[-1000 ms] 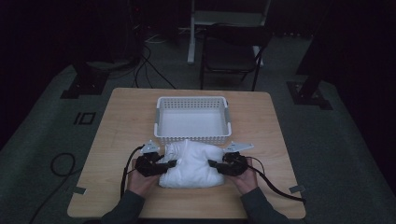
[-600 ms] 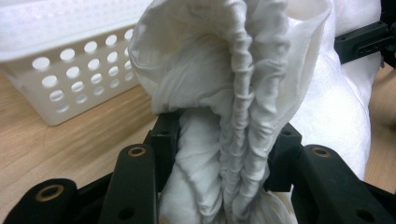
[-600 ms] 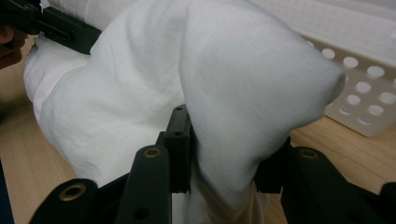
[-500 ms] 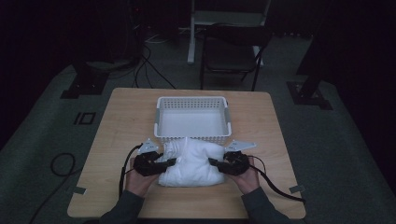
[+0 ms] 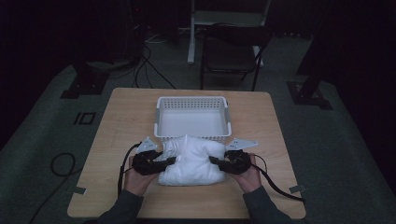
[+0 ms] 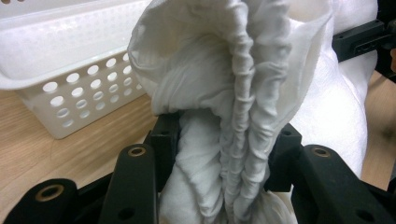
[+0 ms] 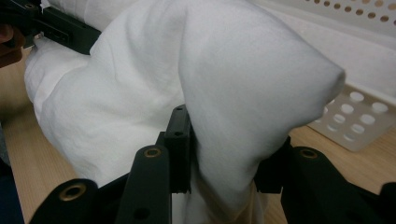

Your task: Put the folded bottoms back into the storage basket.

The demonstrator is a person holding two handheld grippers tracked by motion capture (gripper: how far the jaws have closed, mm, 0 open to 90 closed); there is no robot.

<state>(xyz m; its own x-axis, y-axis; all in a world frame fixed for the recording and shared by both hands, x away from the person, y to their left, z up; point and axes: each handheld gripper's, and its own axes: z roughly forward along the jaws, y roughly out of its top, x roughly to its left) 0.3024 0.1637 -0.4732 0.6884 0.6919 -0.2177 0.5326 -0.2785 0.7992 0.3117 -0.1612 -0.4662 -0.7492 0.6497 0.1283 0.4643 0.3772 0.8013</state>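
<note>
I hold a bundled white cloth (image 5: 191, 158) on the wooden table (image 5: 121, 116), just in front of the white perforated basket (image 5: 192, 103). My left gripper (image 5: 172, 160) pinches a gathered, ruffled fold at its left end; my right gripper (image 5: 212, 160) is clamped on a smooth fold at its right end. The cloth's far edge touches the basket's near wall.

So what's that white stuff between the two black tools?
A bunched white cloth, clamped at each end by the left tool and right tool; the high view shows it.
</note>
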